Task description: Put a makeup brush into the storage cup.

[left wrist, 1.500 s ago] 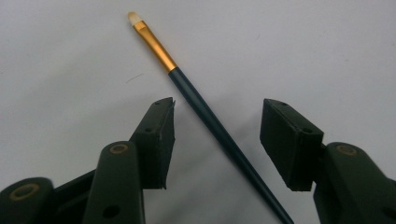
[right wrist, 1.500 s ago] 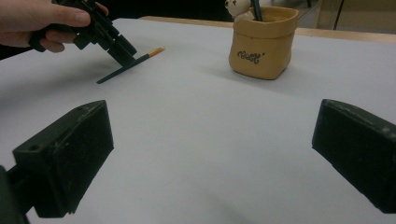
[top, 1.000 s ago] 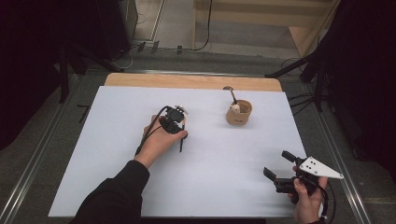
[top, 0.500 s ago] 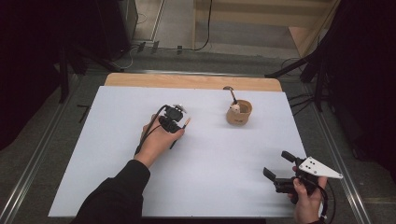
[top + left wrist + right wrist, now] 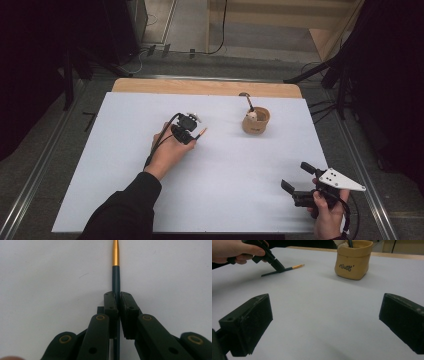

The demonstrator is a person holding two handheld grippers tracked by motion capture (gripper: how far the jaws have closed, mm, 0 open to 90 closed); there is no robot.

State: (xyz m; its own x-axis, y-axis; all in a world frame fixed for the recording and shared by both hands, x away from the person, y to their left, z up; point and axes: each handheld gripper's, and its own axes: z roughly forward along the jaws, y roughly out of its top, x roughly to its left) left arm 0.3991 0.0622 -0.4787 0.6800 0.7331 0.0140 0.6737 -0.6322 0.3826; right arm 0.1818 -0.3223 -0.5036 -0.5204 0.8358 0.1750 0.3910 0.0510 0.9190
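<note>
My left gripper (image 5: 191, 135) is shut on a thin pen (image 5: 115, 277) with a dark teal shaft and a gold tip. It is held low at the middle of the white table (image 5: 230, 175), and the pen's tip (image 5: 202, 132) points right toward a tan pot (image 5: 256, 121). In the right gripper view the pen (image 5: 292, 267) lies at about table level under the left gripper (image 5: 275, 265), left of the pot (image 5: 353, 260). My right gripper (image 5: 296, 176) is open near the front right corner with nothing between its jaws (image 5: 324, 322).
A dark-handled utensil (image 5: 248, 102) and a small white object stand in the pot. A wooden strip (image 5: 205, 87) runs along the table's far edge. Metal rails flank the table on both sides.
The left hand has turned slightly at the same spot, and the pen's gold tip now sticks out to the right of the gripper. The right gripper has not moved.
</note>
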